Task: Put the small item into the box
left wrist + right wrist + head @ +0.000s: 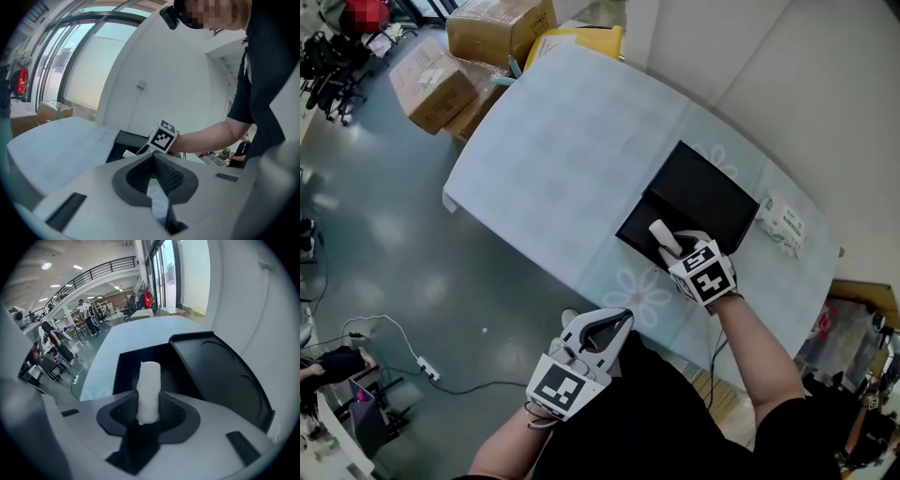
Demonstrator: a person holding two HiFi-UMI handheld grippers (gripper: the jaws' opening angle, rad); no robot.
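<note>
A black box (640,228) lies open on the table's right part, its lid (705,192) folded back flat. My right gripper (673,255) is over the box's near edge, shut on a small white roll (663,234) that stands up out of its jaws. In the right gripper view the white roll (149,385) sticks out of the gripper (149,409) above the box's hollow (126,364), with the lid (220,376) to the right. My left gripper (619,323) hangs off the table's near edge by my body, jaws together (157,190).
A pale blue cloth (572,159) covers the table. A white packet (783,223) lies right of the lid near the table's end. Cardboard boxes (469,52) stand on the floor beyond the far corner. A wall runs along the table's right side.
</note>
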